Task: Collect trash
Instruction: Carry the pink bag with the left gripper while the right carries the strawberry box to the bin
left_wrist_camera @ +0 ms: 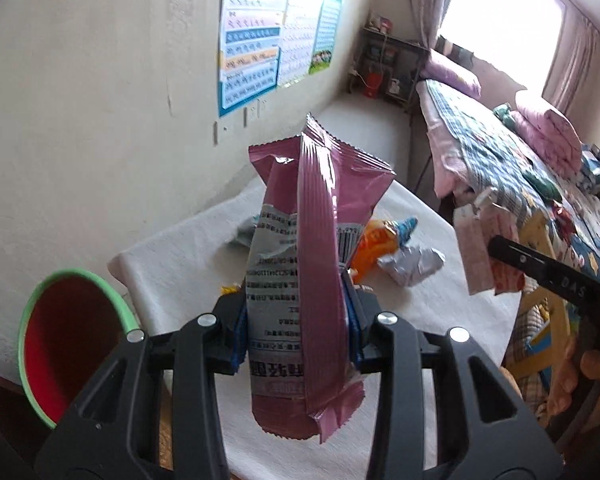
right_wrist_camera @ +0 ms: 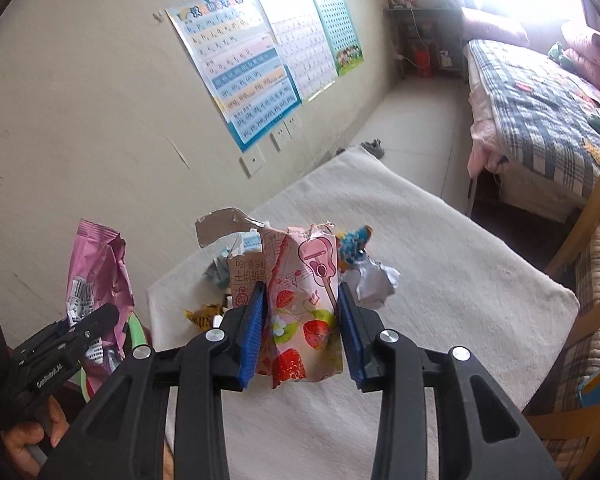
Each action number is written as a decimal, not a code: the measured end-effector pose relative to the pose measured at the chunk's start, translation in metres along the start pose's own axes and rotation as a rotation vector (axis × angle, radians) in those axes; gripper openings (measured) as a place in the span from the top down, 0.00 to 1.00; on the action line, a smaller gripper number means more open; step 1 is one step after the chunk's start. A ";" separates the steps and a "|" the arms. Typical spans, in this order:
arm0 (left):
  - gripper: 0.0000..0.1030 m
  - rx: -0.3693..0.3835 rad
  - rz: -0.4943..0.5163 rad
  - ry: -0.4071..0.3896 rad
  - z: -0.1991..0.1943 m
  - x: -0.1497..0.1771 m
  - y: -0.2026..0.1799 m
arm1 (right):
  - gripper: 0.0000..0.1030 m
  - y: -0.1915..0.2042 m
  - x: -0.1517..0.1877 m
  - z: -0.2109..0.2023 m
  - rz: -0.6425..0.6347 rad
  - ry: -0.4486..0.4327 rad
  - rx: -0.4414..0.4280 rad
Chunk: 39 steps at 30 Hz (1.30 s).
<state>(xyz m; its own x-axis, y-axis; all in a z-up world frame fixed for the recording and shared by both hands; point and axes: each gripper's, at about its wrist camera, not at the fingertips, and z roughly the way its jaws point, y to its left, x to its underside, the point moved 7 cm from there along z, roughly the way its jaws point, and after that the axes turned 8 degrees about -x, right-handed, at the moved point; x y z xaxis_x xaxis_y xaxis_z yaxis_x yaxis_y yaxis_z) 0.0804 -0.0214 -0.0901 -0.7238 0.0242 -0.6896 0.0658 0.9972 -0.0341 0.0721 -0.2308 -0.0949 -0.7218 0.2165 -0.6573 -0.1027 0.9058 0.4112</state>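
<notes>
Left gripper jaws clamp a pink snack bag, held upright above the near table edge, just right of the green-rimmed red bin. Right gripper jaws pinch a strawberry-print carton, raised over the table. Farther on the cloth: orange wrapper, crumpled silver foil, yellow scrap. Bed at far right.

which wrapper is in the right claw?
The strawberry-print pink wrapper, pinched in the right claw. The plain mauve wrapper is in the left claw; the orange wrapper lies on the table.
</notes>
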 end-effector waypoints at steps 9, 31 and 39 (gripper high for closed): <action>0.65 -0.034 -0.026 -0.059 -0.018 -0.013 0.023 | 0.67 0.019 -0.010 -0.005 -0.033 -0.021 -0.015; 0.65 -0.107 -0.097 -0.087 -0.034 -0.010 0.066 | 0.67 0.075 -0.022 -0.002 -0.132 -0.032 -0.094; 0.64 -0.135 -0.110 -0.079 -0.037 -0.006 0.080 | 0.66 0.099 -0.019 0.006 -0.156 -0.020 -0.148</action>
<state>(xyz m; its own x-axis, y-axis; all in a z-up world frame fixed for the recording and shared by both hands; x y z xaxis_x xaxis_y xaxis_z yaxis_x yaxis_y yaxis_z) 0.0646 0.0605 -0.0624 -0.6651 -0.0861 -0.7417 -0.1076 0.9940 -0.0190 0.0796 -0.1431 -0.0449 -0.6756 0.0861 -0.7322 -0.3127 0.8659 0.3904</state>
